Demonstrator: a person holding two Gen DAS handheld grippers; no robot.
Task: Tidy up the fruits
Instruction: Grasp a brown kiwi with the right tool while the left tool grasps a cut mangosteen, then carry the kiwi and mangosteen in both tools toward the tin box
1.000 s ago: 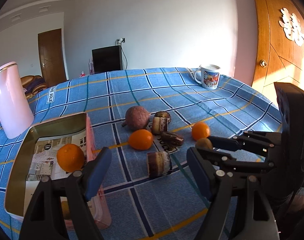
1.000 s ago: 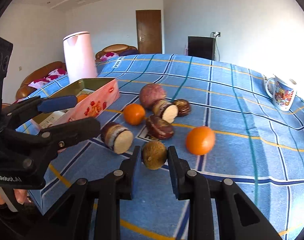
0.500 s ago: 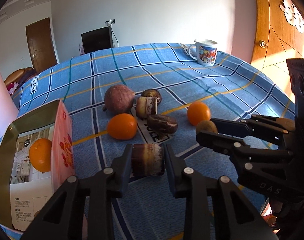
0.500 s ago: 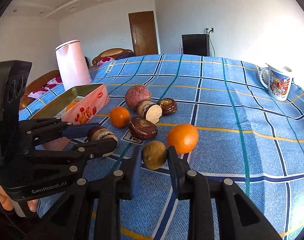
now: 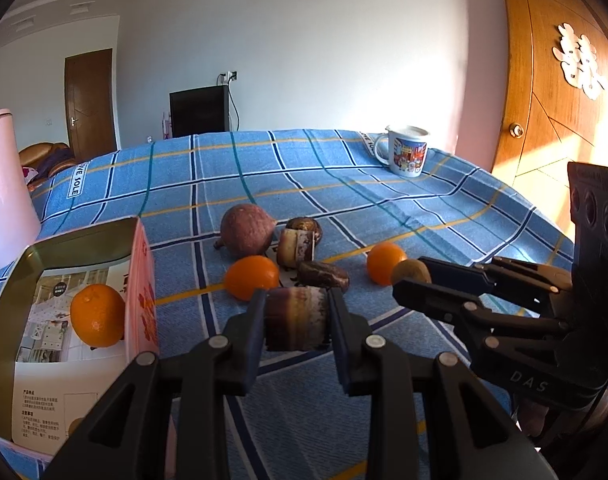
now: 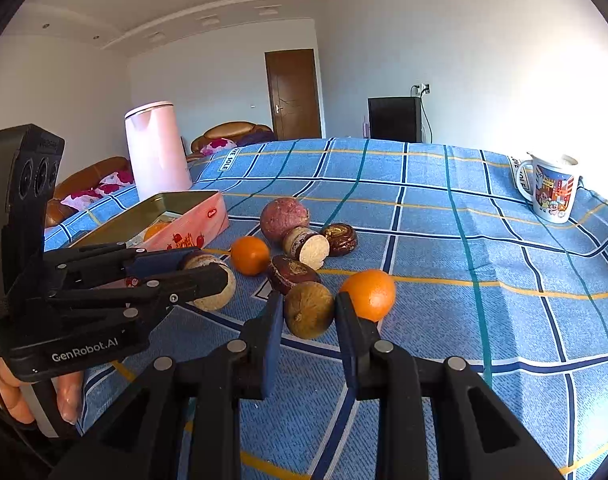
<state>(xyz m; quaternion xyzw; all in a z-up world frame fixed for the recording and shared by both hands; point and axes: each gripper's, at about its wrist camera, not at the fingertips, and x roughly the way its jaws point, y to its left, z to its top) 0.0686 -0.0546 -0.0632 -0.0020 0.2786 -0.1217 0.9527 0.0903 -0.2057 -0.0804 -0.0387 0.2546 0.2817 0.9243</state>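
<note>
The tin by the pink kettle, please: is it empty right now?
No, an orange lies inside the tin on its printed paper lining, plain in the left wrist view.

Tight quarters in the middle — the left gripper (image 5: 296, 320) and right gripper (image 6: 308, 312) sit side by side, their frames crowding the near edge of the tablecloth (image 6: 484, 320). Ahead, a cluster blocks the straight line: orange (image 5: 251, 277), dark chunk (image 5: 323, 275), cut piece (image 5: 297, 242) and round purple root (image 5: 246, 230), packed close. To the left the pink tin (image 5: 142, 296) walls things off, kettle (image 6: 157, 148) behind it. Rightward — open cloth up to the mug (image 6: 554, 188).
</note>
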